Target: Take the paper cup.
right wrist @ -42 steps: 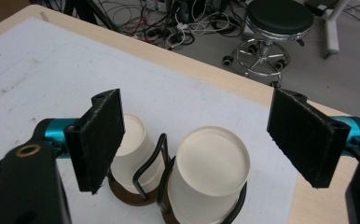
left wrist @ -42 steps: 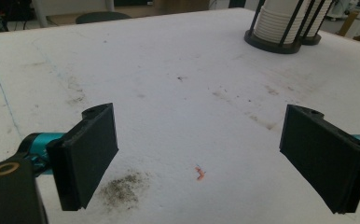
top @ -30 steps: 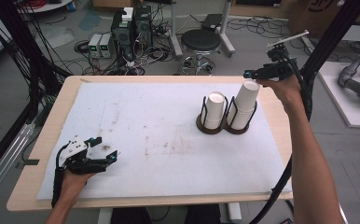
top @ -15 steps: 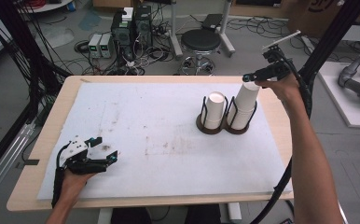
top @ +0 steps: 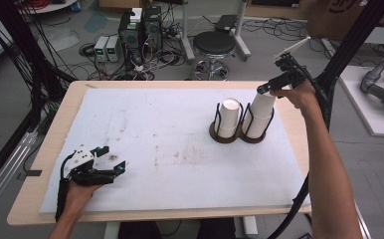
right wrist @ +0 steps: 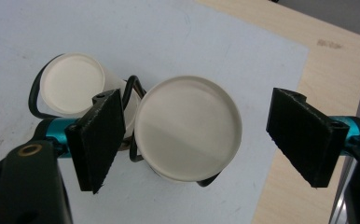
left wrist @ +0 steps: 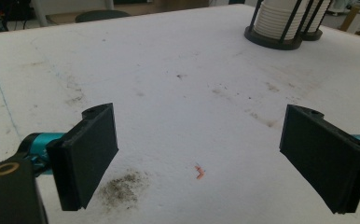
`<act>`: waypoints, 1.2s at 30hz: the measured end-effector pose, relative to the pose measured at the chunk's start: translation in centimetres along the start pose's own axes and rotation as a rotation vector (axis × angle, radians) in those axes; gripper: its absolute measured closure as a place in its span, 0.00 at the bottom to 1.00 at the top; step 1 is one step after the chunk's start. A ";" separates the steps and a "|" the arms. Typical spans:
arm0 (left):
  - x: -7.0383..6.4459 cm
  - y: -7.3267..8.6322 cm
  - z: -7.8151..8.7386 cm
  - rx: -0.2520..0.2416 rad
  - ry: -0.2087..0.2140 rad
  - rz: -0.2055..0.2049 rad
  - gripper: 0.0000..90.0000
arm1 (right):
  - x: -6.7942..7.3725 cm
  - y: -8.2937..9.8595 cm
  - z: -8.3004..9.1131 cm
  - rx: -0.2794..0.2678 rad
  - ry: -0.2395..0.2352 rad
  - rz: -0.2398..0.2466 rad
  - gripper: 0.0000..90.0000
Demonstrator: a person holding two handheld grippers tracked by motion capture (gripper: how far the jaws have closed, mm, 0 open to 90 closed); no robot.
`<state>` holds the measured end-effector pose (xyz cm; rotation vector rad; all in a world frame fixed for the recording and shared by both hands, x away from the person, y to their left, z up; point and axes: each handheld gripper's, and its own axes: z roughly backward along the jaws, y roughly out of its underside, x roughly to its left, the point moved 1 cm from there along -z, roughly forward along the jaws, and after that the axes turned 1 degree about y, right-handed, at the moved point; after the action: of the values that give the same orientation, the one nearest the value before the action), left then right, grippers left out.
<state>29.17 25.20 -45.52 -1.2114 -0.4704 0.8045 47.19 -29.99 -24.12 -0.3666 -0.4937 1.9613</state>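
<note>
Two stacks of white paper cups stand upside down in black wire holders on the white mat: a shorter stack and a taller one. My right gripper hovers at the top of the taller stack. In the right gripper view its black jaws stand wide open on either side of that stack's round top, without touching it; the shorter stack is to the left. My left gripper rests open on the mat near the front left corner, with only stained mat between its fingers.
The white mat covers most of the wooden table, and bare wood shows along the right edge. The cup holders lie far off in the left gripper view. Beyond the table are a stool, computers and cables.
The right gripper has shifted slightly, settling over the taller cup stack. The left gripper and both stacks stay where they were.
</note>
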 end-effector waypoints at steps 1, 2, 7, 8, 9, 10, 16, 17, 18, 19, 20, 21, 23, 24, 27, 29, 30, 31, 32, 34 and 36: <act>0.0 0.0 0.0 0.000 0.000 -0.001 0.12 | 0.0 0.0 -0.2 0.010 0.006 -0.001 0.22; 0.0 0.0 0.0 -0.001 0.001 0.002 0.12 | 0.0 0.1 -0.3 0.013 0.006 0.000 0.22; 0.0 0.0 0.0 -0.001 0.000 0.001 0.12 | 0.1 0.2 -0.8 0.030 -0.003 -0.001 0.22; 0.0 0.0 0.0 0.000 0.000 0.001 0.12 | 0.1 0.2 -0.9 0.035 -0.003 0.001 0.22; 0.0 0.0 0.0 0.000 0.001 -0.001 0.12 | 0.1 0.2 -1.0 0.036 -0.004 0.001 0.22; 0.0 0.0 0.0 -0.001 0.000 -0.001 0.12 | 0.1 0.3 -1.1 0.039 -0.007 0.003 0.22; 0.0 0.0 0.0 0.001 -0.001 -0.003 0.12 | 0.1 0.3 -1.5 0.060 -0.006 0.009 0.30; 0.0 0.0 0.0 0.000 -0.002 -0.002 0.12 | 0.1 0.3 -1.6 0.063 -0.009 0.015 0.30; -0.1 0.0 0.0 -0.001 -0.001 0.000 0.12 | 0.1 0.3 -1.6 0.064 -0.012 0.013 0.30; 0.0 0.0 0.0 0.001 -0.002 -0.001 0.12 | 0.1 0.3 -1.6 0.064 -0.012 0.013 0.30; 0.0 0.0 0.0 0.000 0.000 -0.002 0.12 | 0.1 0.3 -1.7 0.064 -0.013 0.013 0.30; 0.0 0.0 0.0 0.001 -0.001 -0.001 0.12 | 0.1 0.3 -1.7 0.063 -0.012 0.008 0.30; 0.0 0.0 0.0 0.001 -0.001 -0.001 0.12 | 0.0 0.2 -1.7 0.068 -0.014 0.007 0.30; 0.0 0.0 0.0 0.001 -0.001 -0.001 0.12 | 0.0 0.2 -1.8 0.073 -0.018 0.006 0.32; 0.0 0.0 0.0 0.001 -0.001 -0.001 0.12 | 0.1 0.2 -1.9 0.080 -0.024 0.004 0.33; 0.0 0.0 0.0 0.001 0.000 0.000 0.12 | 0.1 0.2 -2.0 0.090 -0.026 0.005 0.36; 0.0 0.0 0.0 0.000 -0.002 0.000 0.12 | 0.1 0.1 -2.0 0.094 -0.026 -0.003 0.36; 0.0 0.0 0.0 -0.001 -0.001 0.002 0.12 | 0.1 0.1 -2.0 0.103 -0.024 -0.003 0.36; 0.0 0.0 0.0 0.000 -0.001 0.003 0.12 | 0.2 0.1 -2.0 0.105 -0.024 -0.002 0.36; 0.0 0.0 0.0 0.000 0.000 0.002 0.12 | 0.2 0.0 -1.9 0.109 -0.022 -0.002 0.36; 0.0 0.0 0.0 0.000 -0.001 0.003 0.12 | 0.2 0.0 -1.9 0.116 -0.019 -0.001 0.36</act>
<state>29.19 25.19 -45.53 -1.2122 -0.4700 0.8075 47.96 -29.43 -25.77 -0.2745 -0.3904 1.9834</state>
